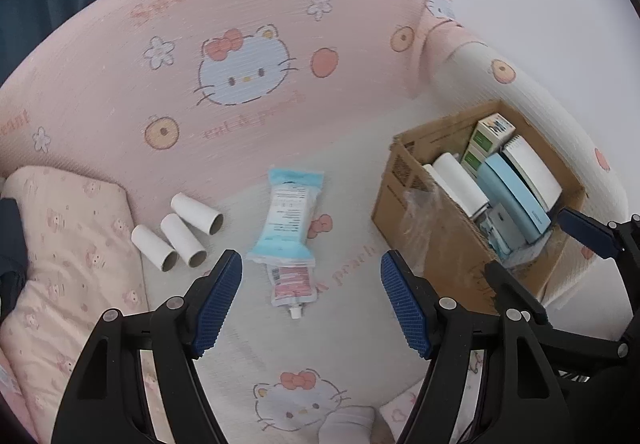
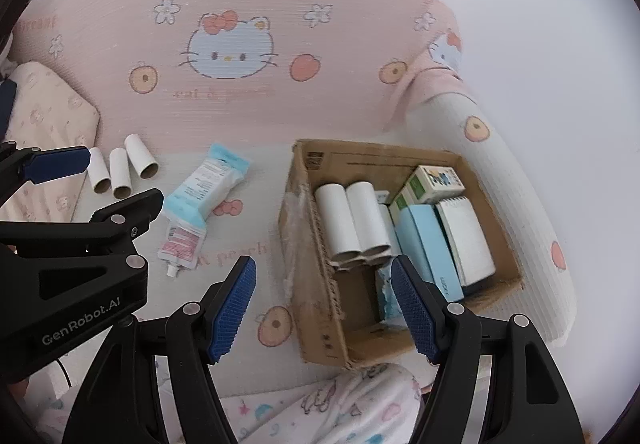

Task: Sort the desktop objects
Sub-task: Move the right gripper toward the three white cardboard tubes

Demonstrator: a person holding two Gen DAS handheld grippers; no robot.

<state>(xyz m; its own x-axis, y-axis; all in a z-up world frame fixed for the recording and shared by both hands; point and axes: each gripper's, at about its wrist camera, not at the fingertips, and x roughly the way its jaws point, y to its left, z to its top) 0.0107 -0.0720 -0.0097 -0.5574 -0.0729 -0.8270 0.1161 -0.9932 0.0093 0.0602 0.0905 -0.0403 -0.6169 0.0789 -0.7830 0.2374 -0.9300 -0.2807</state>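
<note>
Cardboard tubes (image 1: 176, 236) left of open, empty left tongs (image 1: 312, 308); blue packet (image 1: 286, 218) straight ahead, long axis running away. Right tongs (image 2: 324, 308) open, empty, hovering over box (image 2: 320, 308). Left nearer.

Three loose cardboard tubes (image 1: 176, 240) lie side by side at about 8 o'clock of the left wrist view. One blue wipes pack (image 1: 286, 216) and one squeeze pouch (image 1: 290, 284) sit near centre. One cardboard box (image 2: 320, 284), at 4 o'clock in the right wrist view, shows two white tubes (image 2: 354, 220) on top of its stack, one spiral notepad (image 2: 466, 240) and one pale blue case (image 2: 428, 248)
</note>
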